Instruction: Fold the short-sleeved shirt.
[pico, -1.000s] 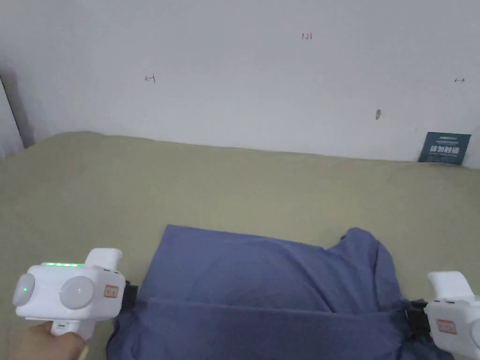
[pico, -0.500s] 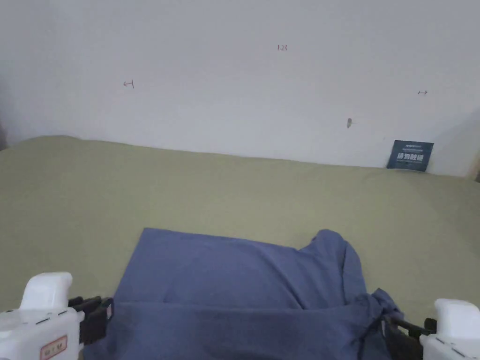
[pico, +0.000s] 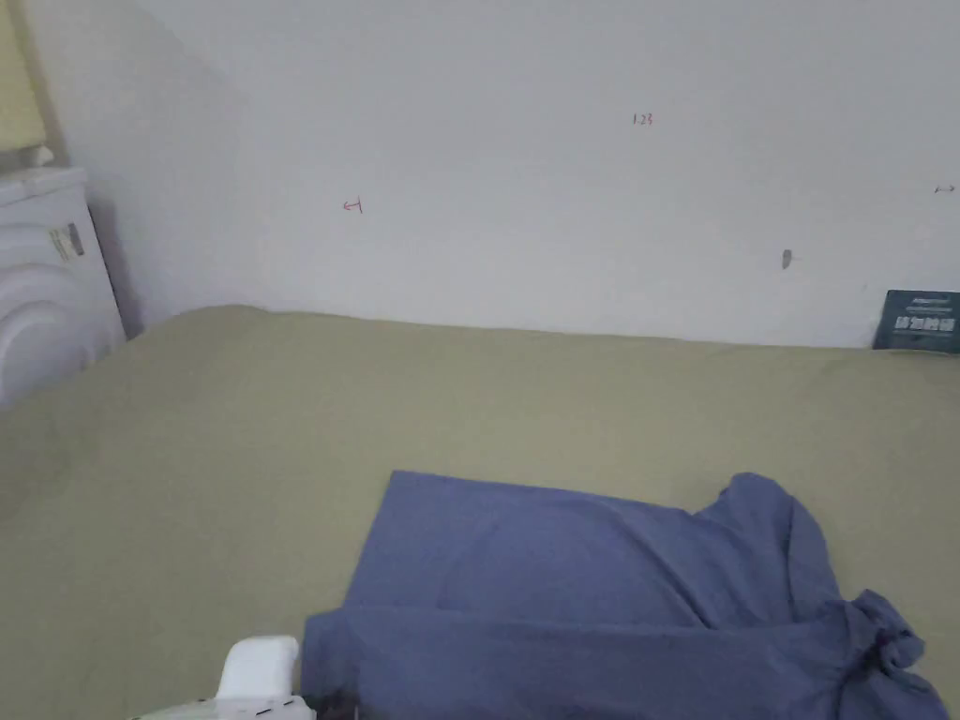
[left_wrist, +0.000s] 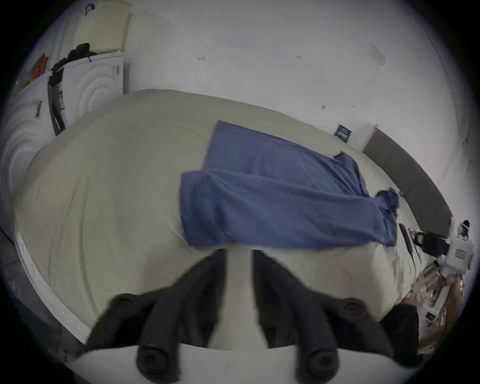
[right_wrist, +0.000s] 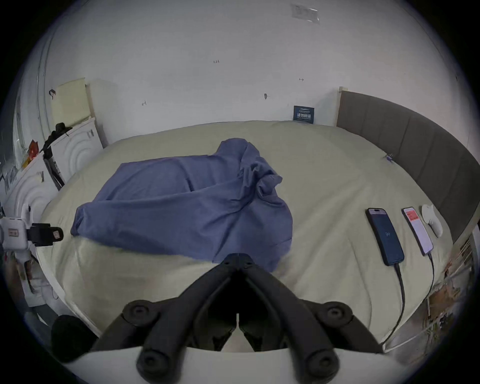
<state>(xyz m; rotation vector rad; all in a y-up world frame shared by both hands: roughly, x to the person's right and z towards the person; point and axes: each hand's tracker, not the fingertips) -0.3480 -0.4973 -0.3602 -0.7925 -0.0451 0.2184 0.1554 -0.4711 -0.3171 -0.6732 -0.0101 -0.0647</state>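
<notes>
A blue short-sleeved shirt (pico: 581, 581) lies on the olive bed (pico: 234, 450), its near long edge folded over the body and one sleeve bunched at the right end (pico: 881, 637). In the left gripper view my left gripper (left_wrist: 239, 253) is open, with bare sheet between its jaws just short of the shirt's (left_wrist: 272, 202) near edge. In the right gripper view my right gripper (right_wrist: 237, 257) is shut and empty, its tip in front of the shirt's (right_wrist: 181, 202) hem. The left gripper (right_wrist: 55, 233) hangs just off the shirt's left corner, and the right gripper (left_wrist: 420, 240) is beyond its right end.
Two phones (right_wrist: 384, 233) (right_wrist: 418, 230) on cables and a small white object (right_wrist: 432, 219) lie on the bed's right side, by a grey headboard (right_wrist: 415, 145). White appliances (pico: 47, 281) stand at the left. A dark card (pico: 923, 321) leans against the wall.
Both grippers have let go of the shirt's folded near edge and drawn back off the cloth. The fold now rests on the shirt. The head camera has turned left.
</notes>
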